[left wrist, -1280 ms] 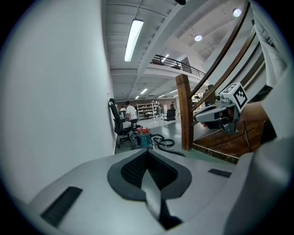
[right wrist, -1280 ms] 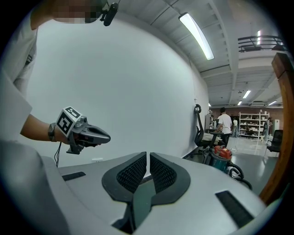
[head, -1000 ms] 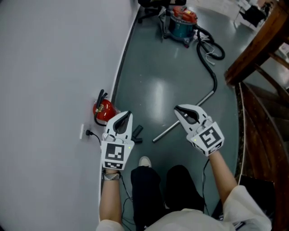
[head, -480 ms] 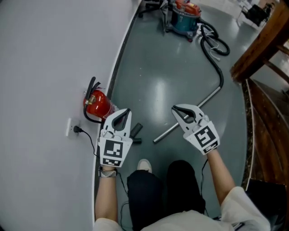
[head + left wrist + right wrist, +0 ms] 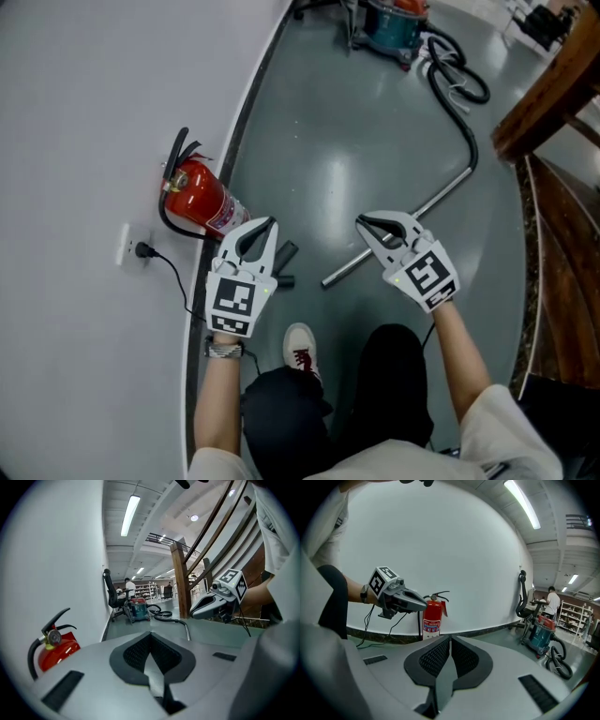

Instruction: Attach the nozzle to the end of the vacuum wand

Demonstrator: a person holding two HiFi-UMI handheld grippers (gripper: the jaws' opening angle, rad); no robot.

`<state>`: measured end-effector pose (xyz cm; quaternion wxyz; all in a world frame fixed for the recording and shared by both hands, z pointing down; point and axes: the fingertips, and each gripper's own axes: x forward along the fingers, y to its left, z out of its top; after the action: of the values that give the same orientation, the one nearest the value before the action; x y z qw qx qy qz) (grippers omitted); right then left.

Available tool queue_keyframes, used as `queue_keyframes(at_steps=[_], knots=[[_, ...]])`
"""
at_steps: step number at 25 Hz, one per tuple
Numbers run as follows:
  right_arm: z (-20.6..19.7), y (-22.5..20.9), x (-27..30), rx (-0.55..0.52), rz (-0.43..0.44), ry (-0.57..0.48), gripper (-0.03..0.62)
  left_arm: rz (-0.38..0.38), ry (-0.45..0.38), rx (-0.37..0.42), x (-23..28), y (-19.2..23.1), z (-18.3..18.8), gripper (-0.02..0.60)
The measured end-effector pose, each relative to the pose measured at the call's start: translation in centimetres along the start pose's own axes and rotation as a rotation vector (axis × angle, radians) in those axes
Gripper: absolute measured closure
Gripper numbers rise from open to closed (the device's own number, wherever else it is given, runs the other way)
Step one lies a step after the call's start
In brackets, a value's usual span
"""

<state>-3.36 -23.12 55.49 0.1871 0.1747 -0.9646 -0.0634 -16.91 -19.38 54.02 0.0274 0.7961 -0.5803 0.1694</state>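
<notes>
The silver vacuum wand (image 5: 398, 225) lies slanted on the grey floor, and its black hose (image 5: 457, 90) runs back to the teal and red vacuum cleaner (image 5: 394, 21). A small black nozzle (image 5: 285, 254) lies on the floor just left of the wand's near end, partly behind my left gripper (image 5: 266, 224). Both grippers hover above the floor, shut and holding nothing. My right gripper (image 5: 362, 223) hangs over the wand's near end. The left gripper view has the wand (image 5: 187, 630) far ahead and the right gripper (image 5: 214, 605) at the right. My left gripper (image 5: 402, 600) shows in the right gripper view.
A red fire extinguisher (image 5: 195, 199) stands against the curved white wall (image 5: 84, 112), near a socket with a black cord (image 5: 141, 251). The person's white shoe (image 5: 300, 345) is below the nozzle. Wooden stair rails (image 5: 548, 84) run along the right. An office chair (image 5: 524, 597) and a person (image 5: 553, 603) are far back.
Both grippers have sunk toward the floor, still shut and side by side. The fire extinguisher and socket now sit larger and further into view at the left.
</notes>
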Motion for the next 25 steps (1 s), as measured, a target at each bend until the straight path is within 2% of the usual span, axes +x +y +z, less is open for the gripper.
queue_keyframes(at_steps=[9, 17, 21, 25], knots=[[-6.2, 1.3, 3.7, 0.03, 0.061, 0.023, 0.563, -0.043, 0.052, 0.016, 2.6, -1.1, -6.5, 0.583], [-10.8, 3.7, 7.0, 0.081, 0.143, 0.051, 0.563, -0.102, 0.054, 0.063, 3.4, -2.7, -12.2, 0.583], [-12.8, 4.6, 7.6, 0.029, 0.184, 0.098, 0.564, -0.123, 0.077, 0.062, 3.5, -3.1, -15.1, 0.583], [-14.7, 5.6, 7.8, -0.025, 0.216, 0.12, 0.563, -0.176, 0.126, 0.064, 2.8, -4.1, -18.5, 0.583]])
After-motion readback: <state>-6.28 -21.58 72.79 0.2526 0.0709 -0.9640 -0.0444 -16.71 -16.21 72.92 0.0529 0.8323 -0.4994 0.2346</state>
